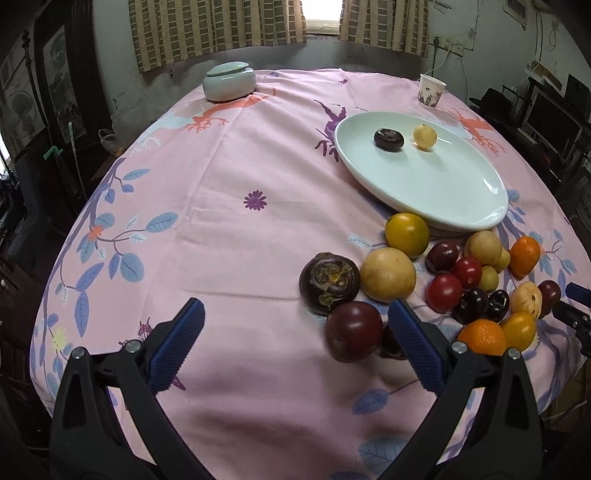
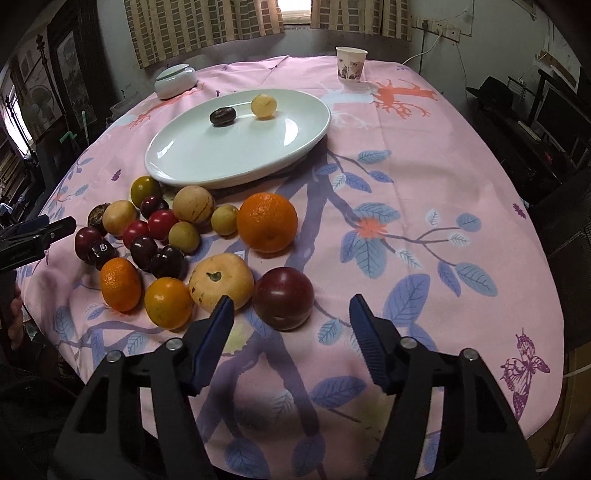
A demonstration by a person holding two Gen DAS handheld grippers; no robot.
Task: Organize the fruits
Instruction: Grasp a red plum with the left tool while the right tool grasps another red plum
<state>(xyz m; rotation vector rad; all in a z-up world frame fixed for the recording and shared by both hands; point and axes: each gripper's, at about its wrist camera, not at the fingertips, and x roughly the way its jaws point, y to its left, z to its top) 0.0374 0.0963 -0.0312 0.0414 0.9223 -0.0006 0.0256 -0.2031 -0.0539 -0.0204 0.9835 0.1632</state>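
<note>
In the left wrist view, the left gripper (image 1: 295,319) is spread wide with nothing held; the dark plum (image 1: 354,331) by its right finger should be centred between the fingers before squeezing. In the right wrist view, the right gripper (image 2: 291,308) is spread and empty, the big plum (image 2: 283,298) lies just ahead, and a soft squeeze is best before the plate (image 2: 184,162).

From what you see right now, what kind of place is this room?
Probably a lived-in room of a home, used for eating. A table under a pink printed tablecloth holds a white plate and loose fruit, checked curtains hang at the window, and monitors stand on the right.
</note>
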